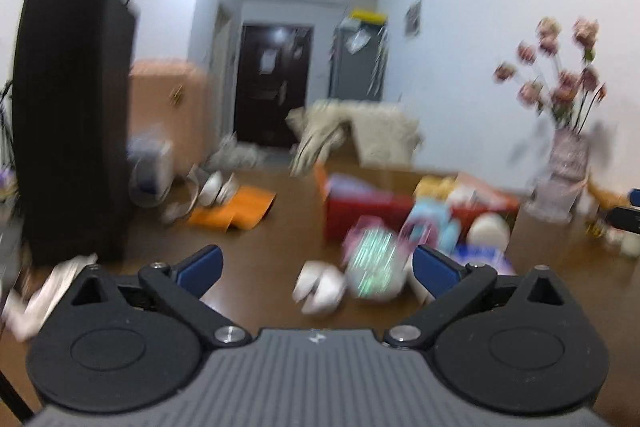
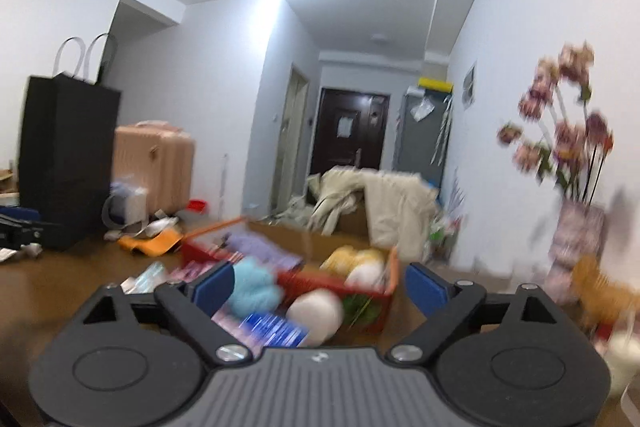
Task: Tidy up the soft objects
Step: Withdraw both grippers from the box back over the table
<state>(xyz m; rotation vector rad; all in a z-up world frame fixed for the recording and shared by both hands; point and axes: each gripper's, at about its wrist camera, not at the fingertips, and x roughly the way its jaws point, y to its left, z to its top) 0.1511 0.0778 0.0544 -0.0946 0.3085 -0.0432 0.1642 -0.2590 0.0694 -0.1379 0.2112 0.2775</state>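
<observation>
Both claws are spread wide with nothing between the blue pads: the left claw (image 1: pixel 316 263) hangs over the brown tabletop (image 1: pixel 260 247), and the right claw (image 2: pixel 318 285) looks straight at the red basket (image 2: pixel 332 283). Everything's smeared with motion blur, so take the details loosely. That basket is the main container; in the right wrist view it holds a yellow plush (image 2: pixel 352 257) and a whitish round one (image 2: pixel 366 273) at the far right end, plus a pale purple fluffy thing (image 2: pixel 260 247) toward the back left. A light blue fuzzy toy (image 2: pixel 252 289) sits at its near edge, but I can't tell if it's inside or just against the wall. Just in front of the basket, a white soft ball (image 2: pixel 316 315) lies on the tabletop beside a blue-and-white striped pack (image 2: pixel 274 331); there's printing on it, too blurred to read. From the left wrist view, a crumpled white soft thing (image 1: pixel 320 287) and a shiny green-streaked item (image 1: pixel 372 263) lie loose between that claw and the basket. A tall black paper bag (image 2: pixel 68 155) with loop handles stands at the left, contents hidden, and a glass vase (image 2: pixel 576 239) of pink flowers (image 2: pixel 568 123) stands at the right by the wall. Beyond the tabletop, a cardboard box (image 2: pixel 352 219) has beige fabric (image 2: pixel 384 199) draped over it, and a pink suitcase (image 2: pixel 156 163) stands farther left. No readable brand or label anywhere.
</observation>
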